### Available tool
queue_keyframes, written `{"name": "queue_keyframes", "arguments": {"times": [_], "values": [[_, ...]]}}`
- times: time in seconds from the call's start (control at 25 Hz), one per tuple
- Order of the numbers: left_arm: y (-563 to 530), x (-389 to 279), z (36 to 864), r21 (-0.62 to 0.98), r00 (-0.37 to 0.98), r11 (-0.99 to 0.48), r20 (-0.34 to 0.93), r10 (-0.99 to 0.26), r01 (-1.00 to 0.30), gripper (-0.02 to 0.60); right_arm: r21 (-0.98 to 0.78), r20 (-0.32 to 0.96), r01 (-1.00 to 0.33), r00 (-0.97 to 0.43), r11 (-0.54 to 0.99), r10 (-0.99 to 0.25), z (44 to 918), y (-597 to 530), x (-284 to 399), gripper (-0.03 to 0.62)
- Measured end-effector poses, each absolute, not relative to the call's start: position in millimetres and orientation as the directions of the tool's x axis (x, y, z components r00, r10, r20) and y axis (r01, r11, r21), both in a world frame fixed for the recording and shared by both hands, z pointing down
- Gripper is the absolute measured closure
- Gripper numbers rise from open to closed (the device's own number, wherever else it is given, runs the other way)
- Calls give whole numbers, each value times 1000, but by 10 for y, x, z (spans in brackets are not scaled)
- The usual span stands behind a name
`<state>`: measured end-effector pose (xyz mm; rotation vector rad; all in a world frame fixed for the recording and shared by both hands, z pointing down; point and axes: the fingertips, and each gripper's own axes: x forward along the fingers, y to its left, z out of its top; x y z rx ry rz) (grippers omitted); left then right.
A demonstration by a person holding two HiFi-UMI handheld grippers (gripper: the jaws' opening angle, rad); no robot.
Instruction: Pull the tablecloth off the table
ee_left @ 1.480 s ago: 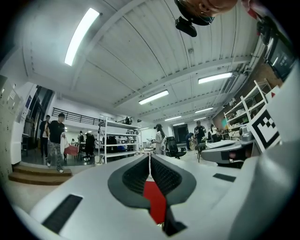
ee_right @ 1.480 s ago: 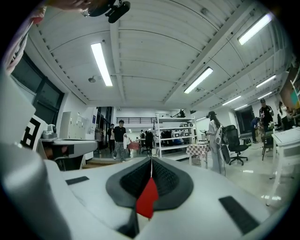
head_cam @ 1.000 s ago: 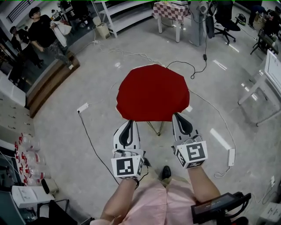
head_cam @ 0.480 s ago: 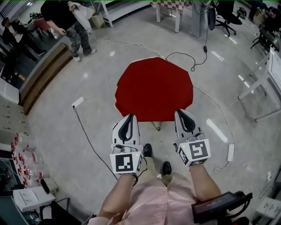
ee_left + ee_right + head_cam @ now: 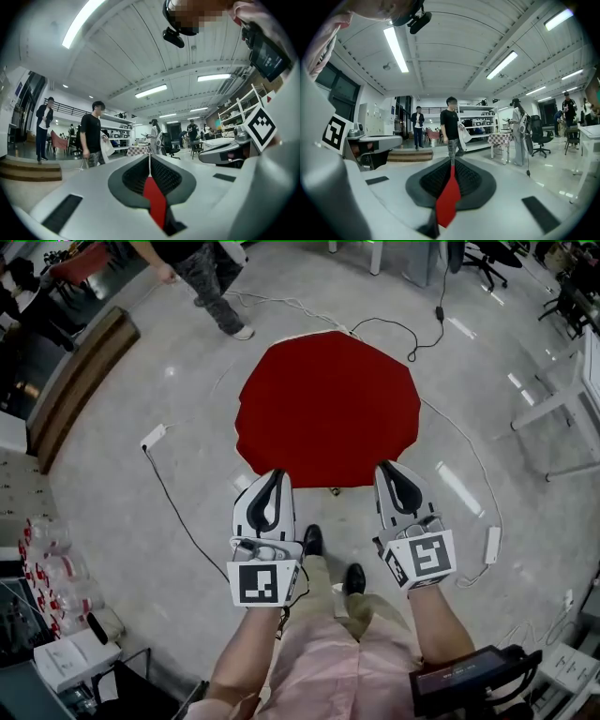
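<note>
The red tablecloth [image 5: 326, 409] spreads over a small table in the middle of the head view. My left gripper [image 5: 275, 474] is shut on its near edge at the left. My right gripper [image 5: 385, 467] is shut on the near edge at the right. In the left gripper view a strip of the red tablecloth [image 5: 154, 201] is pinched between the closed jaws. The right gripper view shows the same: red tablecloth [image 5: 449, 197] clamped in the jaw line. The cloth hides the table top, and only a bit of a table leg [image 5: 334, 491] shows below the near edge.
A bystander [image 5: 214, 277] walks on the floor beyond the table. Cables [image 5: 178, 517] and power strips [image 5: 154, 436] lie on the floor around it. A wooden step [image 5: 80, 390] is at the left, white table legs [image 5: 553, 413] at the right. My shoes [image 5: 312, 540] stand just behind the grippers.
Both grippers keep their hold on the cloth's near edge. The cloth now looks wider and nearer, and the table legs below it are almost hidden. The bystander has walked to the right.
</note>
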<state>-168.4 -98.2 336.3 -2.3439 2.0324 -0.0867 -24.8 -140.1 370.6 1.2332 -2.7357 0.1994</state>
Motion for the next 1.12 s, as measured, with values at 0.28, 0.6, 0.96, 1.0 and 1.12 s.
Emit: {"name": "queue_keyframes", "arguments": {"times": [0.28, 0.6, 0.96, 1.0, 1.12], "values": [[-1000, -1729, 3624, -51, 145, -148, 55, -988, -988, 552, -60, 226, -755, -648, 653, -728, 3965, -1369, -213, 579], [-1093, -1858, 4350, -22, 193, -197, 109, -975, -980, 551, -51, 275, -738, -658, 673, -701, 4598, -1413, -401, 521], [-1055, -1827, 4937, 8, 220, -221, 131, -967, -975, 474, -43, 312, -708, -679, 705, -664, 5171, -1358, -363, 418], [-1064, -1813, 5007, 7, 220, -221, 136, -966, -975, 434, -42, 313, -706, -682, 707, -661, 5233, -1366, -342, 412], [-1120, -1733, 5248, 8, 234, -235, 142, -962, -972, 393, -28, 318, -695, -687, 718, -653, 5453, -1419, -272, 395]]}}
